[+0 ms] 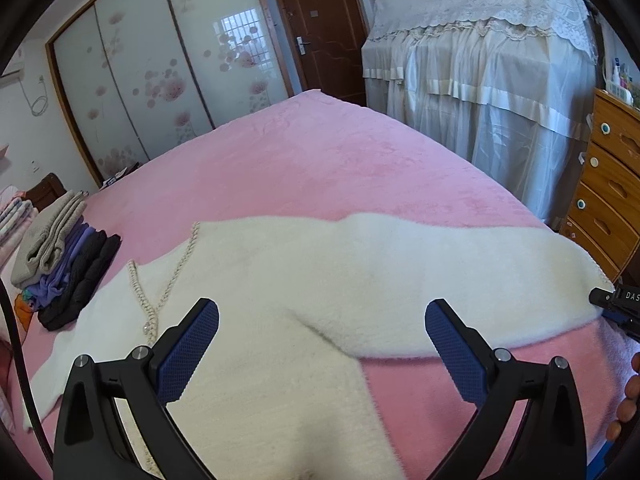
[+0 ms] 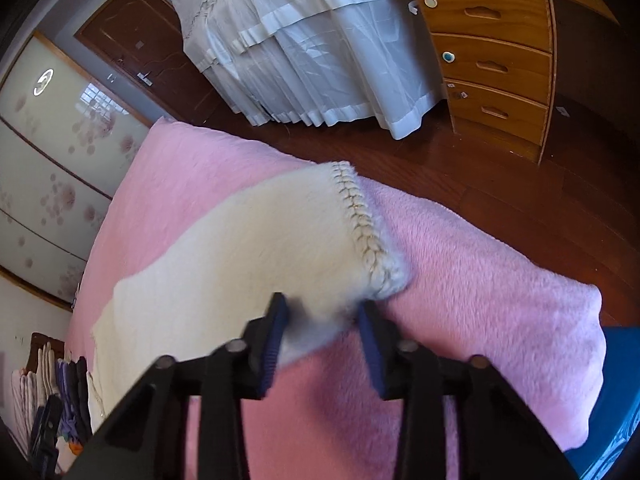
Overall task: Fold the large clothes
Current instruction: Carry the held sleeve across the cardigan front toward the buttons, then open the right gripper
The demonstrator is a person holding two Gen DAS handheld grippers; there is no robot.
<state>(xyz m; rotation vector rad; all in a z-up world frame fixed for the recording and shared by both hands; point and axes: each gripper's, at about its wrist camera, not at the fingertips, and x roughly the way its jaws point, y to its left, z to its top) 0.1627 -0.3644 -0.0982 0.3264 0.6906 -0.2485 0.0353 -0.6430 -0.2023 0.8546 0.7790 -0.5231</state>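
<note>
Sideways across the pink bed [image 1: 320,160] lies a white fleece garment [image 1: 360,264]; right gripper [image 2: 322,320] pinches its cuff end, left gripper [image 1: 322,352] hovers wide.

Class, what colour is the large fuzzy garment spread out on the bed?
Cream-white, on a pink bed cover; the garment shows best in the left wrist view.
</note>
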